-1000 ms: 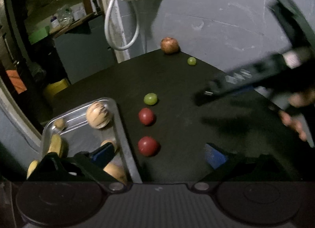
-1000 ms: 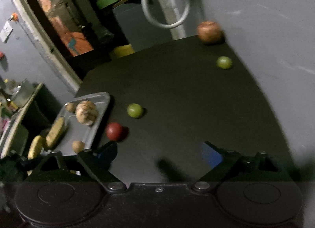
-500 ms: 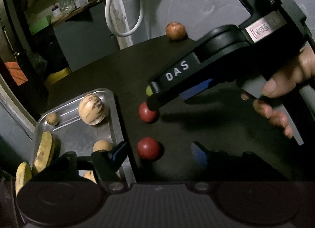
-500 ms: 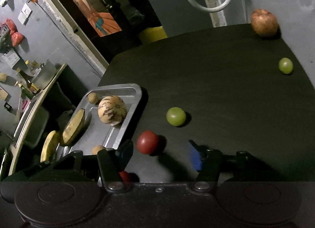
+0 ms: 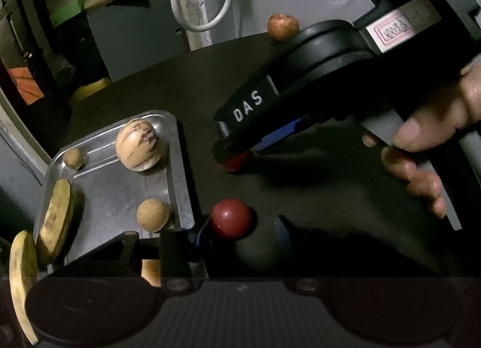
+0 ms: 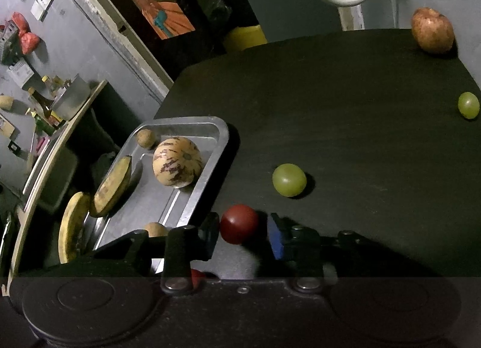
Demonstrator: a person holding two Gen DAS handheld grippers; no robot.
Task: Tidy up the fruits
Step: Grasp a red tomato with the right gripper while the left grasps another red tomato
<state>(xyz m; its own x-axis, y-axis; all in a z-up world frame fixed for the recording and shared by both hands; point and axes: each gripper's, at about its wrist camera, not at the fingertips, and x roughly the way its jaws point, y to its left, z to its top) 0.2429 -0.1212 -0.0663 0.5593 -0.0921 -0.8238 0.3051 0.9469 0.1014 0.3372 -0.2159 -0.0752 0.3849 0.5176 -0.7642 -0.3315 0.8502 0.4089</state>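
Note:
A steel tray [image 5: 177, 167] [image 6: 207, 167] at the table's left holds a striped melon [image 5: 139, 148] [image 6: 176, 161], bananas [image 5: 57, 215] [image 6: 112, 185] and small brown fruits [image 5: 152, 214]. My left gripper [image 5: 245, 229] is open around a red fruit [image 5: 231, 217], its left pad close against it. My right gripper [image 6: 242, 232] is open around a second red fruit [image 6: 239, 223], seen under its fingers in the left wrist view [image 5: 236, 161]. A green fruit [image 6: 289, 179] lies just beyond it.
A russet apple-like fruit [image 6: 433, 34] [image 5: 282, 27] sits at the table's far edge by the wall, a small green fruit [image 6: 468, 104] to its right. The dark round table [image 6: 345, 107] drops off past the tray. A white hose loop hangs behind.
My right gripper has swept in from the right and come down over the farther red fruit. My left gripper has moved forward around the nearer red fruit and narrowed.

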